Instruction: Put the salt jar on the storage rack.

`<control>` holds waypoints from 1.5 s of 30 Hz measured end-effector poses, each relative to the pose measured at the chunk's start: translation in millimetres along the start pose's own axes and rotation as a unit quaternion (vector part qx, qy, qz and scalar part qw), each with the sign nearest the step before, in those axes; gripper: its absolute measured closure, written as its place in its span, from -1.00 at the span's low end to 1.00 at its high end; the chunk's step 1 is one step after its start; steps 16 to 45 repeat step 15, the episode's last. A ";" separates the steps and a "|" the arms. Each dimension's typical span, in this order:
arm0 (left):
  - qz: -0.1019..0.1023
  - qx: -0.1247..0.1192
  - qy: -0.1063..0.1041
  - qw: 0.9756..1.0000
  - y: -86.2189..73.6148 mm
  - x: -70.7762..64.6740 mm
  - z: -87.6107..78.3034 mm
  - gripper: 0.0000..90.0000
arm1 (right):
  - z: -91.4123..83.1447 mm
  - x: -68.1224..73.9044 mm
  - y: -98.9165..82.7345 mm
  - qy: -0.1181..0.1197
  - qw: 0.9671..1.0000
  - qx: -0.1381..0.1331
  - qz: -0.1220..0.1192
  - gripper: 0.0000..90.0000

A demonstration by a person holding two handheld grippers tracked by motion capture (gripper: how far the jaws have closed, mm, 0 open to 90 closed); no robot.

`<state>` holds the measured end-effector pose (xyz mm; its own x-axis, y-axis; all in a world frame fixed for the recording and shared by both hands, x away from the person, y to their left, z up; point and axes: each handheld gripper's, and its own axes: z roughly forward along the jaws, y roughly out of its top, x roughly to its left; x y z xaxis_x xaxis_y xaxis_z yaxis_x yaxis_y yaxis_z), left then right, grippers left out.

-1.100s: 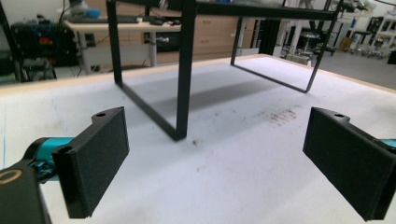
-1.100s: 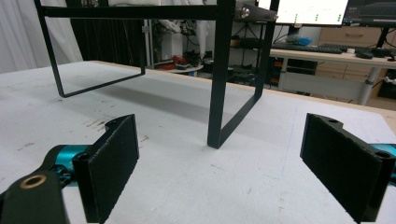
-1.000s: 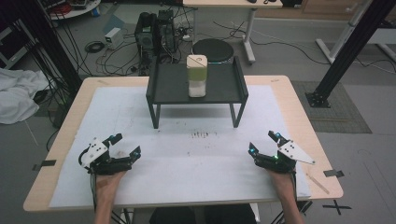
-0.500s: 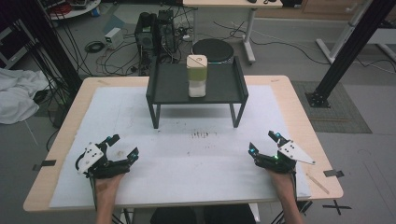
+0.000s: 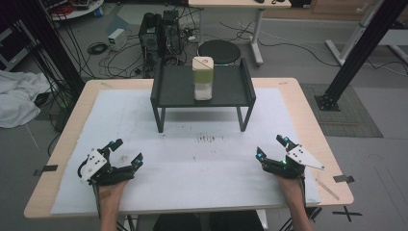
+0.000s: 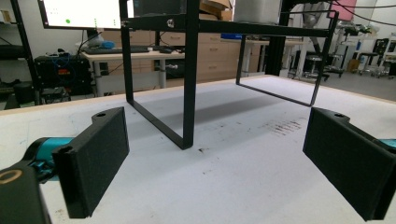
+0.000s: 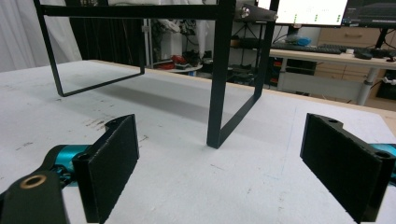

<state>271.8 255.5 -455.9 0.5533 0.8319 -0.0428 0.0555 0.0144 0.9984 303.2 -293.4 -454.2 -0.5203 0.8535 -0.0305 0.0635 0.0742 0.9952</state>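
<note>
Down at the near left of the table (image 5: 144, 103), the left gripper (image 5: 126, 154) rests low over the white sheet (image 5: 192, 173) with its jaws spread wide and nothing between them; in the left gripper view the left gripper (image 6: 215, 163) frames only bare sheet, with the near left leg of the black stand (image 6: 190, 74) straight ahead beyond the jaws. Further toward the middle and far side, the black stand (image 5: 202, 89) rises on thin legs, its raised tray carrying a container (image 5: 202, 78) with a pale green upper part and a white lower part, upright near the tray's centre and well apart from both grippers. A patch of small dark marks (image 5: 208, 139) lies on the sheet just in front of the stand, between the two tools. At the near right, the right gripper (image 5: 270, 149) sits low over the sheet, also wide open and holding nothing; in the right gripper view the right gripper (image 7: 219, 163) faces the stand's near right leg (image 7: 218, 74), again with only empty sheet between the black pads (image 7: 112, 158). A person's forearms come in from the near edge behind each tool.
</note>
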 end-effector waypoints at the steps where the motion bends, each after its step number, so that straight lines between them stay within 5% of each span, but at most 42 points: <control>1: 0.001 -0.003 0.002 1.000 0.0 0.1 0.3 -0.84 | -0.2 0.0 -0.1 -0.001 1.000 0.001 0.001 -0.76; 45: -0.001 -0.002 0.002 1.000 -0.1 -0.7 0.1 -0.84 | -0.9 0.2 0.0 -0.003 1.000 0.001 0.001 -0.76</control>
